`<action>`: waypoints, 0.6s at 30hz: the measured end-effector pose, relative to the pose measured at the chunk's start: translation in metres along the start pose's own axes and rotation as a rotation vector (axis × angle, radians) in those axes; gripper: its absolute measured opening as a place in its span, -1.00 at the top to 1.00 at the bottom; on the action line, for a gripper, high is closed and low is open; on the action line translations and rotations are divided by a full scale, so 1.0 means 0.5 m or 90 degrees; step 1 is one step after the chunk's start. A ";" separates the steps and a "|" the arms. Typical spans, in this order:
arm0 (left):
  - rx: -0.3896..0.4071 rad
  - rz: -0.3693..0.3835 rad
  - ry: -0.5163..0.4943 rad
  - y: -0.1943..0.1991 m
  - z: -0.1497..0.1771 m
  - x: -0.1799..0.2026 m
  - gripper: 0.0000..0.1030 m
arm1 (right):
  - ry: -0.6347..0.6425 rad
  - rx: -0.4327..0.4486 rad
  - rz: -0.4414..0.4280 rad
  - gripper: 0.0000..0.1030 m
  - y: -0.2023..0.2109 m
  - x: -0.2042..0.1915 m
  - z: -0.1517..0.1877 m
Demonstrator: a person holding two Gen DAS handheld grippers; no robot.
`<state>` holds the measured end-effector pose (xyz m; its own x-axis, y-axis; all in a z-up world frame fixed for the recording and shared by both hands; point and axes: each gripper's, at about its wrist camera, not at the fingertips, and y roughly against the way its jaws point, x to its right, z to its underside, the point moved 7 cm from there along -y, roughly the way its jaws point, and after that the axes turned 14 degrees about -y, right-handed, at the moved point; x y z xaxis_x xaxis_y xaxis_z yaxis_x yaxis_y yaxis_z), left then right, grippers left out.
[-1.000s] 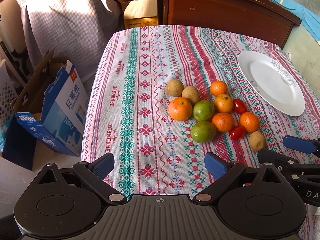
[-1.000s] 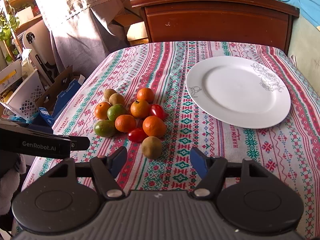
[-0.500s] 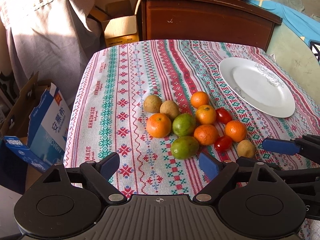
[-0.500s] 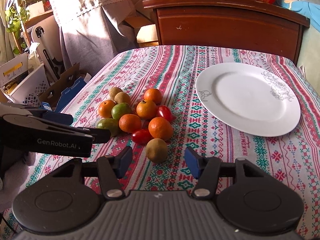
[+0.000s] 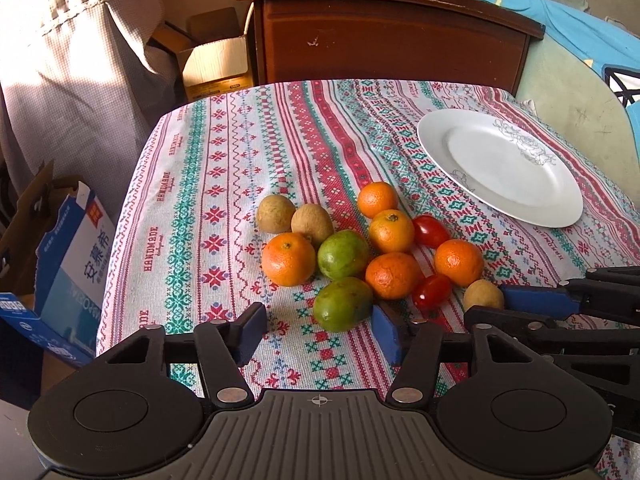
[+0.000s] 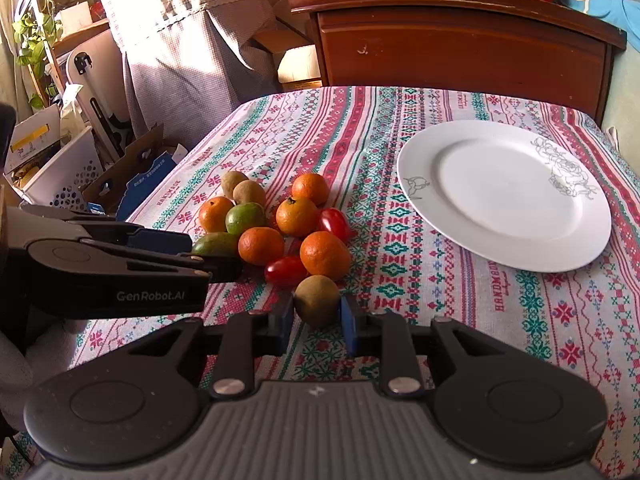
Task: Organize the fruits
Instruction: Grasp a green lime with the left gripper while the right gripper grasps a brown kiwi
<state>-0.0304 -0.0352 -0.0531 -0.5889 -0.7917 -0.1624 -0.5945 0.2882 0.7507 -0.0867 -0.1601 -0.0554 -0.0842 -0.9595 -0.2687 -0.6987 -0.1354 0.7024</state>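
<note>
- At the lower centre of the right wrist view, the right tool [image 6: 316,322] has its blue pads against either side of a brown, oval kiwi [image 6: 317,300], clamped on it where it rests on the counter.
- Low in the left wrist view, the left tool [image 5: 320,330] has its blue pads set wide apart, holding nothing, with a green, oval mango [image 5: 342,304] lying just ahead between them.
- A striped, cross-stitch patterned tablecloth [image 6: 360,128] covers the counter.
- Mid-frame in the right wrist view sits a tight cluster of fruit: round orange tangerines [image 6: 325,255], two small red tomatoes [image 6: 285,270], a second green mango [image 6: 245,218] and two more brown kiwis [image 6: 249,193] at the far side.
- The clamped kiwi is at the near edge of that cluster, just beside one tangerine and one tomato.
- On the right of the frame, a white, round ceramic plate [image 6: 504,196] with a grey line drawing lies apart from the fruit.
- Across the top of the frame, a dark brown wooden cabinet [image 6: 460,40] stands past the counter's far edge.
</note>
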 end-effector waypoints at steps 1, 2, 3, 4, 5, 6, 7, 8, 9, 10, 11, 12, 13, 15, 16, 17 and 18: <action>0.002 0.003 -0.003 0.001 -0.001 0.002 0.14 | 0.001 0.000 -0.001 0.52 0.000 0.000 0.000; 0.003 0.005 -0.004 0.001 -0.002 0.004 0.19 | -0.001 0.000 -0.001 0.52 0.000 0.000 0.001; 0.004 0.004 -0.004 0.001 -0.002 0.005 0.19 | -0.004 -0.001 -0.001 0.52 0.001 0.000 0.001; 0.005 0.004 -0.003 0.000 -0.002 0.005 0.19 | -0.005 -0.002 -0.002 0.52 0.001 0.000 0.001; 0.006 0.003 -0.002 0.000 -0.003 0.005 0.19 | -0.006 -0.002 -0.002 0.52 0.001 0.000 0.001; 0.007 0.004 0.001 -0.001 -0.003 0.004 0.19 | -0.007 -0.003 -0.002 0.52 0.001 0.000 0.001; 0.008 0.005 0.004 -0.001 -0.004 0.003 0.18 | -0.008 -0.004 -0.002 0.52 0.001 0.000 0.001; 0.009 0.007 0.008 -0.001 -0.004 0.001 0.18 | -0.009 -0.005 -0.002 0.52 0.001 0.001 0.001; 0.010 0.008 0.010 -0.002 -0.004 0.000 0.18 | -0.010 -0.006 -0.002 0.52 0.002 0.002 0.000; 0.011 0.008 0.009 -0.002 -0.004 0.000 0.18 | -0.011 -0.006 -0.002 0.52 0.002 0.002 0.000; 0.012 0.006 0.007 -0.002 -0.004 0.001 0.19 | -0.012 -0.007 -0.002 0.52 0.003 0.002 0.000; 0.012 0.006 0.006 -0.002 -0.004 0.002 0.26 | -0.014 -0.009 -0.002 0.52 0.004 0.003 0.000; 0.013 0.006 0.005 -0.001 -0.004 0.002 0.30 | -0.016 -0.010 -0.003 0.52 0.004 0.004 0.000; 0.016 0.014 0.012 0.001 -0.005 0.002 0.46 | -0.020 -0.012 -0.004 0.52 0.007 0.005 0.000; 0.015 0.018 0.018 0.004 -0.004 0.002 0.48 | -0.021 -0.013 -0.006 0.52 0.008 0.005 0.000; 0.014 0.019 0.024 0.007 -0.004 0.000 0.48 | -0.022 -0.013 -0.007 0.52 0.010 0.005 0.000; 0.013 0.018 0.028 0.011 -0.003 0.000 0.49 | -0.023 -0.013 -0.009 0.52 0.012 0.004 -0.001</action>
<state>-0.0325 -0.0343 -0.0479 -0.5818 -0.8055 -0.1126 -0.5890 0.3217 0.7413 -0.0908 -0.1629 -0.0516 -0.1006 -0.9481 -0.3017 -0.6857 -0.1537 0.7115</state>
